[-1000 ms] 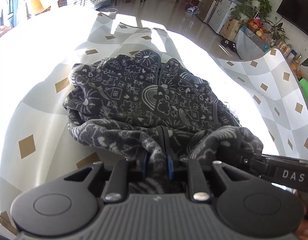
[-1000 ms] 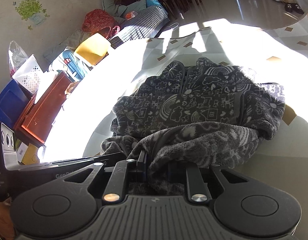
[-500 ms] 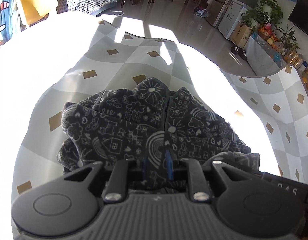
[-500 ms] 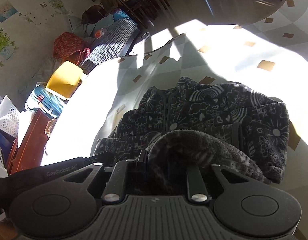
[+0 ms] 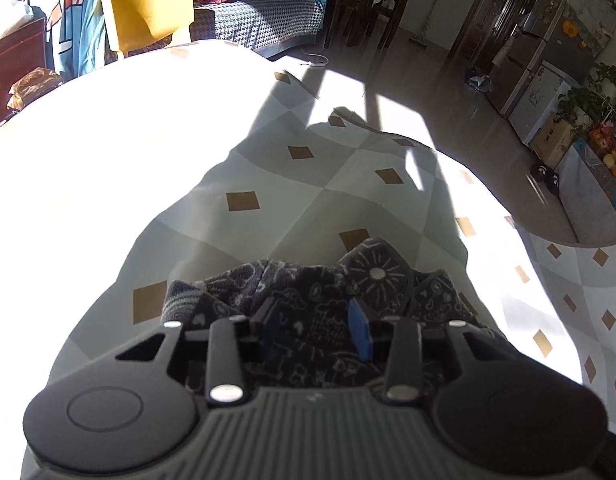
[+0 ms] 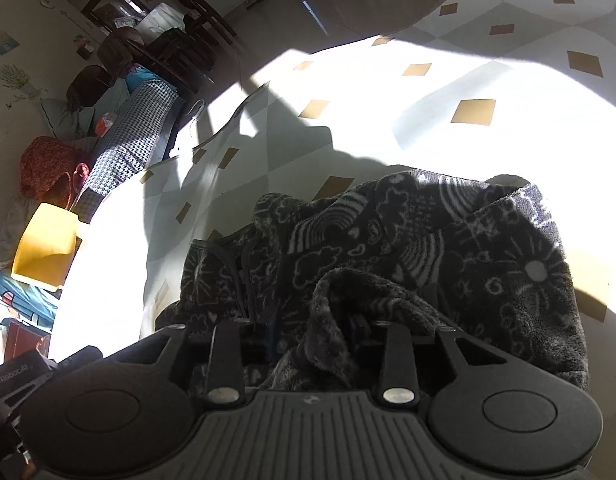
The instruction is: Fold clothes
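Left gripper hangs over the fleece with its jaws parted; they have just been opening. Its blue pads stand apart, and the dark printed cloth lies beneath and between them without being pinched, so this claw has let go.

Right gripper has also just been widening its jaws. A fuzzy fold of the fleece rises between the two fingers and drapes over the right one, hiding its pad. The fingers stand apart and no squeeze on the fold shows, so the cloth looks released, though it rests against the claw.

The fleece, dark grey with white doodles of clouds, suns and rainbows, lies bunched on the tablecloth, a pale cloth with tan diamonds, partly in hard sunlight and partly in shade. In the right wrist view the garment fills the lower middle, one layer turned over another.

Past the table edge stand a yellow chair and a checked sofa.
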Motion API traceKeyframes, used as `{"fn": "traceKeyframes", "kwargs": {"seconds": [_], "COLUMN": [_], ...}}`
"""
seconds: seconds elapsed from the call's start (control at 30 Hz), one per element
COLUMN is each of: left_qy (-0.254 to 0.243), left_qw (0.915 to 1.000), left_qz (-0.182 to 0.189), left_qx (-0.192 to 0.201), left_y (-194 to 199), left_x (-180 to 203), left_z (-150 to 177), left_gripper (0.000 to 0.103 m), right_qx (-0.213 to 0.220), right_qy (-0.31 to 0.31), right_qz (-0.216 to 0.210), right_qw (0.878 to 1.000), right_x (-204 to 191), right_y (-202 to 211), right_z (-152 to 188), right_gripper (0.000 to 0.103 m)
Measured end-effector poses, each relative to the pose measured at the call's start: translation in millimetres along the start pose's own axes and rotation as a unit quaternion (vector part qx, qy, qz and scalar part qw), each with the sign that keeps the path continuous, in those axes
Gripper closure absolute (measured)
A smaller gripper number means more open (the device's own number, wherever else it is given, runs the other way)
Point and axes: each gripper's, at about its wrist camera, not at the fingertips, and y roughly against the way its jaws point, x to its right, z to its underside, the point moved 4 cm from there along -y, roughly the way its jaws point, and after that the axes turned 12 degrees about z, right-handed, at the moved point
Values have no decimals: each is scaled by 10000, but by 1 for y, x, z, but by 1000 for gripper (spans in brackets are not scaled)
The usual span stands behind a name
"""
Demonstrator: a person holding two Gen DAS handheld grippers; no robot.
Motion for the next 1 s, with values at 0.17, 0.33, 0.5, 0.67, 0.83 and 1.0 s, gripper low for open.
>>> {"fn": "traceKeyframes", "kwargs": {"seconds": [0.17,0.33,0.5,0.67,0.83,1.0], "left_qy": [-122,-508,-531,-505,-635,-881], "left_qw": [9999,9978,9949,9912,9875,9864], "left_qz": [-35,355,709,1080,1217,1088], "left_qx": [101,-217,-484,-573,-774,-857], "left_y": [11,16,22,34,38,41], "left_x": [-3,10,15,15,15,11], "left_z": [-7,7,18,19,25,31], "left_gripper": [53,51,51,48,47,46], "right_qx": [-171,-263,-334,-442,-422,-394], "right_qy": [-326,-465,-844,-1333,-1447,-1443], "right_qz": [-119,-134,-38,-78,-34,24], "right_qw": [9993,9985,9959,9901,9886,9887], "right_x": [9,4,10,20,20,18], "right_y": [-4,-16,-31,-40,-44,-45], "right_z": [-13,-14,-12,-17,-18,-17], "right_gripper": [58,55,54,54,54,53]}}
